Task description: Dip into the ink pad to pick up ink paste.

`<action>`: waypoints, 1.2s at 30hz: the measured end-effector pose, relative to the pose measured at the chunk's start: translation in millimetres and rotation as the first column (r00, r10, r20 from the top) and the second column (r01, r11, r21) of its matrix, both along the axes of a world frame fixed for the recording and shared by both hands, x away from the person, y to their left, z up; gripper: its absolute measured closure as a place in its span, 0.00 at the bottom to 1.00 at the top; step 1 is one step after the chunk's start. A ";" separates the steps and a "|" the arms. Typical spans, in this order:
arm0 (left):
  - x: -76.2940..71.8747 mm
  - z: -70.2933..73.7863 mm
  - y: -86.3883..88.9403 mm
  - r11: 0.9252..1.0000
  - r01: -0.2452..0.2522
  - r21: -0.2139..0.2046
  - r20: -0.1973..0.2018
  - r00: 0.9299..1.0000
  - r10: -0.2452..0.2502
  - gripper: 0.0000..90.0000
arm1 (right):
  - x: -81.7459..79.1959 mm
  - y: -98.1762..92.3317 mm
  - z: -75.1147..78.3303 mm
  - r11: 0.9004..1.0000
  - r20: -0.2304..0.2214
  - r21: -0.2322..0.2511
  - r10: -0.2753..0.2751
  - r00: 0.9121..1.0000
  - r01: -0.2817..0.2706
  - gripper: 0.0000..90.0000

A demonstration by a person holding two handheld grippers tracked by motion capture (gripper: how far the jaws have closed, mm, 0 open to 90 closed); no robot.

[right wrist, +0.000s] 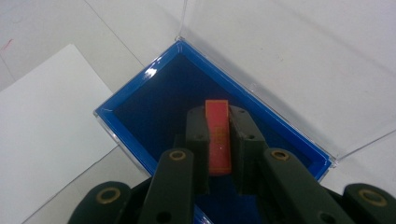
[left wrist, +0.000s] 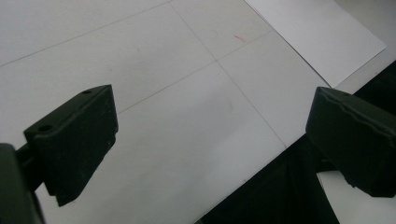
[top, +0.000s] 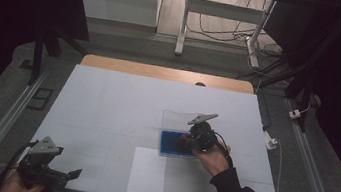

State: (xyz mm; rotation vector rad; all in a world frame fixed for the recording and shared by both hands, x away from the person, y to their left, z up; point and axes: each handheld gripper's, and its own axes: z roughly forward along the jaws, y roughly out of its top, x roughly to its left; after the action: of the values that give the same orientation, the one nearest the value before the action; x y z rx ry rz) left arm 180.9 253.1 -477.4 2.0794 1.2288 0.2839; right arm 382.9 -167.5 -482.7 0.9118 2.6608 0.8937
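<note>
A shallow blue box (right wrist: 154,107) with a clear lid (right wrist: 289,51) swung open lies on the white table; in the high view the blue box (top: 172,144) sits right of centre. My right gripper (right wrist: 218,116) hangs over the box's inside, shut on a small flat red card (right wrist: 218,135) held on edge between the jaws. From above, the right gripper (top: 193,138) sits at the box's right side. My left gripper (top: 74,173) rests at the table's near left corner, open, with nothing between its fingers (left wrist: 74,140). The left gripper (left wrist: 210,144) looks along the table's front edge.
A white sheet of paper (top: 148,171) lies on the table just in front of the box, also seen as the paper (left wrist: 317,37) and the paper (right wrist: 42,121). The table's wooden far edge (top: 166,73) and metal rails on both sides border the surface.
</note>
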 end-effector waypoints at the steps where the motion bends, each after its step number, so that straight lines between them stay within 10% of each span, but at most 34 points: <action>1: 0.0 0.0 -0.1 1.000 0.000 0.001 0.000 1.000 0.000 0.03 | 0.0 0.0 0.0 1.000 0.000 0.000 0.000 1.000 0.000 0.89; 11: 0.8 -0.2 -1.1 1.000 -0.001 0.007 -0.004 1.000 0.001 0.03 | -17.0 21.3 -0.3 0.989 0.122 -0.148 0.026 0.992 -0.007 0.89; 20: 1.3 -0.3 -0.8 1.000 -0.001 0.006 -0.007 1.000 0.001 0.03 | -1.5 1.1 -2.7 1.000 0.002 0.009 -0.029 1.000 0.029 0.89; 30: 1.6 -0.4 -1.2 1.000 -0.001 0.008 -0.008 1.000 0.001 0.03 | -15.1 17.5 -1.7 0.994 0.102 -0.108 0.016 0.995 -0.005 0.89; 36: 1.7 -0.4 -0.3 1.000 -0.002 0.002 -0.009 1.000 0.002 0.03 | -7.2 6.2 -2.6 1.000 0.042 -0.023 -0.016 0.999 0.017 0.89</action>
State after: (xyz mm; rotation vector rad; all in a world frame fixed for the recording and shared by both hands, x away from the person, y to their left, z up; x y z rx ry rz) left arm 182.6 252.7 -477.8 2.0836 1.2362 0.2761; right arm 375.8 -161.2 -485.3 0.8984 2.6192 0.8667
